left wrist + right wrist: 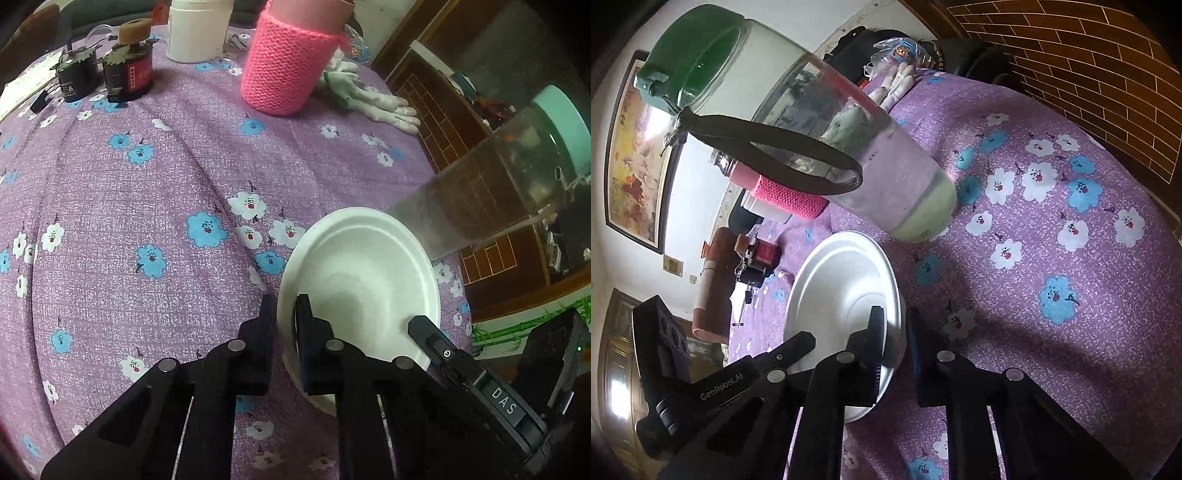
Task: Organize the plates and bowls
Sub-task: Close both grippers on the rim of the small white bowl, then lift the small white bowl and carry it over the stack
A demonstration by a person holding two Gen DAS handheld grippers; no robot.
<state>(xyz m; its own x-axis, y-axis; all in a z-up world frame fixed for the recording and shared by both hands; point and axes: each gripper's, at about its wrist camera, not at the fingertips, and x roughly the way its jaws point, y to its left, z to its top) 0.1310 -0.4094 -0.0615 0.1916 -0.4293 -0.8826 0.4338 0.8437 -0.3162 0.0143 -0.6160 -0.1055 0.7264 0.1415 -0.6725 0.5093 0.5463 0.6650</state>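
A white bowl [364,280] sits on the bench [147,206] near its right edge, on a purple tablecloth [1052,258] printed with blue and white flowers. Both claws grip this bowl at its rim.

The left claw [284,321] is pinching the bowl's near-left rim: one finger lies outside the wall, the other inside the bowl, with the wall between them. The right claw [894,332] is pinching the opposite side of the rim the same way, one finger inside the bowl and one outside against its wall. In the left wrist view the other claw's inner finger [424,328] shows inside the bowl at its right side.

Just beyond the bowl stands a tall clear plastic bottle [820,147] with a green lid [690,51] and a dark carrying strap [783,162]; whether its base touches the bowl's far rim cannot be told.

Towards the far edge of the bench stand a container in a pink knitted sleeve [288,62] and a white jar [197,29] beside it. A pair of white gloves [373,99] lies at the far right edge, just right of the pink sleeve. At the far left are two small dark motor-like parts [107,74], one with a red label, standing side by side. A brown brick-patterned floor [1089,62] shows past the bench's right edge.
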